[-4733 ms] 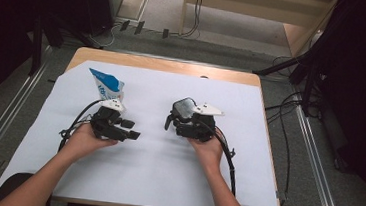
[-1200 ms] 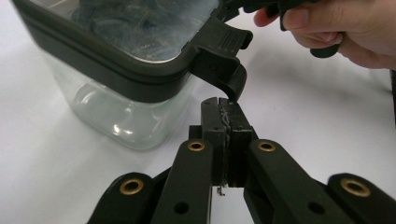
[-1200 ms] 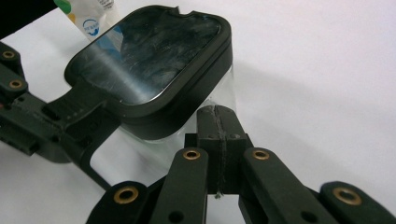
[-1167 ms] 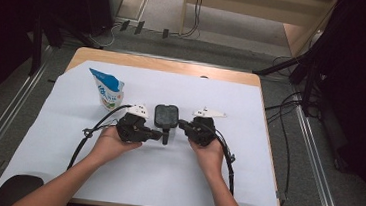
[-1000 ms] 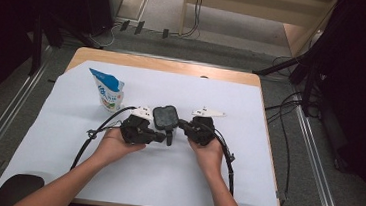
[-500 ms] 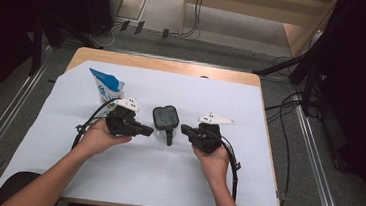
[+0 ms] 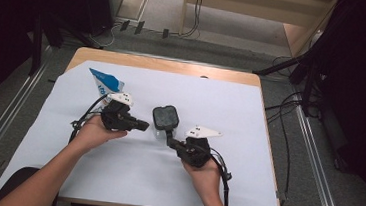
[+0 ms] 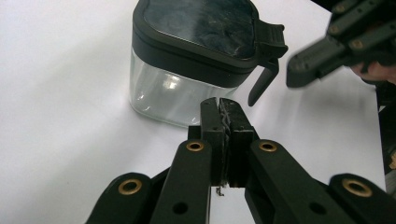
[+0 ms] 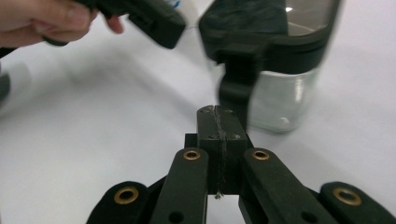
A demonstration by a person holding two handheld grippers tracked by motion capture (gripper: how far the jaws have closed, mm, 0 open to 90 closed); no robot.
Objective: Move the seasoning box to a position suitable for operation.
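The table [image 7: 112, 197] under its white sheet [image 7: 129, 173] is mostly bare, so you have room to work. The thing in hand is the clear jar [image 7: 165, 118] with the black lid, standing upright on the sheet near the middle, between your two grippers. It looks empty through the glass in the left gripper view [image 8: 177, 95]; the lid [image 8: 196, 25] sits down flat on it and looks shut, with the latch tab [image 8: 264, 70] hanging down at one side. The blue and white packet [image 7: 105, 82] stands behind your left hand, well apart from the jar.

Your left gripper [image 7: 141, 126] sits just beside the jar on its left, jaws pressed together with nothing between them [image 8: 223, 116], tips short of the glass and not touching it. Your right gripper [image 7: 169, 138] points up at the jar from the near right, jaws likewise pressed together and empty [image 9: 219, 119], tips just in front of the latch tab [image 9: 236, 88]. I cannot tell if they touch it.

Progress, as I judge it: early. The jar is placed and you are lined up on both sides, but nothing is gripped, the lid is not lifted and the packet is untouched. Left to do, probably: steady the jar, work the tab, open the lid, then deal with the packet.
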